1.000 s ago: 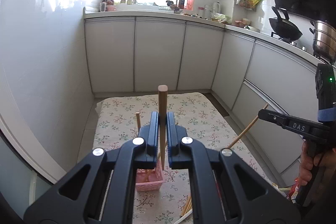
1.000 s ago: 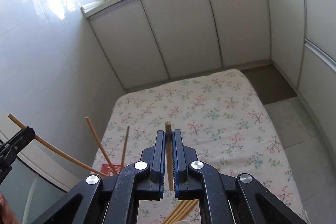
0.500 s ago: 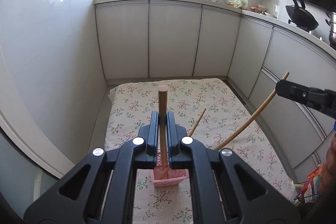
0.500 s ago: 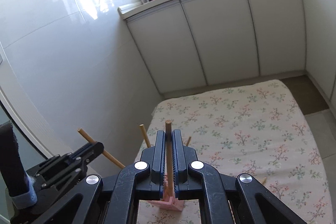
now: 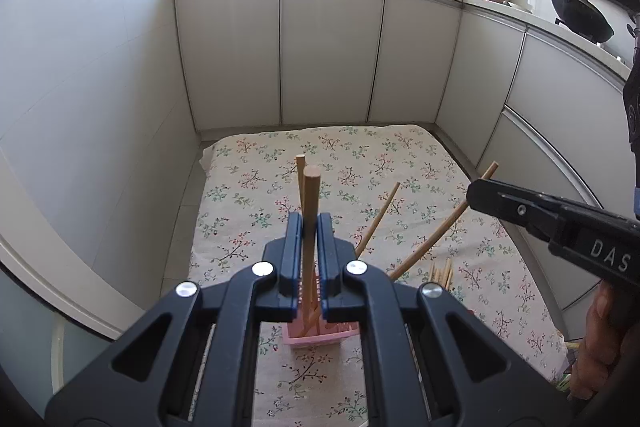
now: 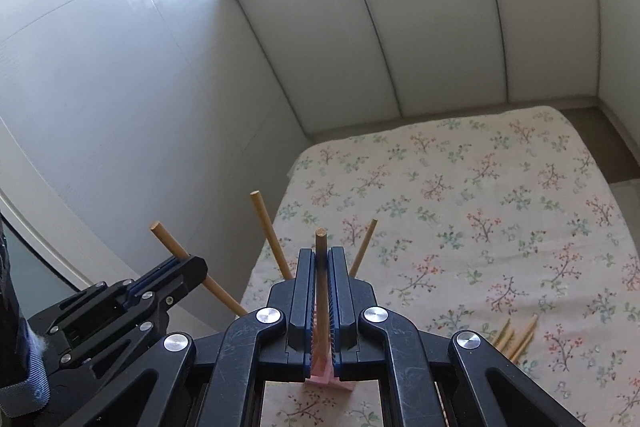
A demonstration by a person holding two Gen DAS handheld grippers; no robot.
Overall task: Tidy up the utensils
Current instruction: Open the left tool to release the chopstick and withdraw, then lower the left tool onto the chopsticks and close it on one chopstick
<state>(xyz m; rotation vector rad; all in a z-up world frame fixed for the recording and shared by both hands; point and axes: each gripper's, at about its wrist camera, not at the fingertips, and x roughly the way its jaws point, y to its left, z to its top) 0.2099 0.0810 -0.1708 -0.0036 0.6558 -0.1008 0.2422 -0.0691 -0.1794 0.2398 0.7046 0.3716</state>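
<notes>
Wooden chopsticks, one clamped in the left gripper (image 5: 309,227), one in the right gripper (image 6: 320,259), may collide or tip the small pink plastic basket (image 5: 316,337).

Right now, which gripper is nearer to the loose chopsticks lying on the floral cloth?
Right. The right gripper is just left of the loose chopsticks, above the pink holder; the left gripper is farther left, beyond the right one.

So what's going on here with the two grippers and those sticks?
A person is sorting chopsticks into a pink holder on a floral cloth. The left gripper and the right gripper are each shut on one chopstick above the holder. Two chopsticks already stand in it; more lie loose on the cloth.
</notes>
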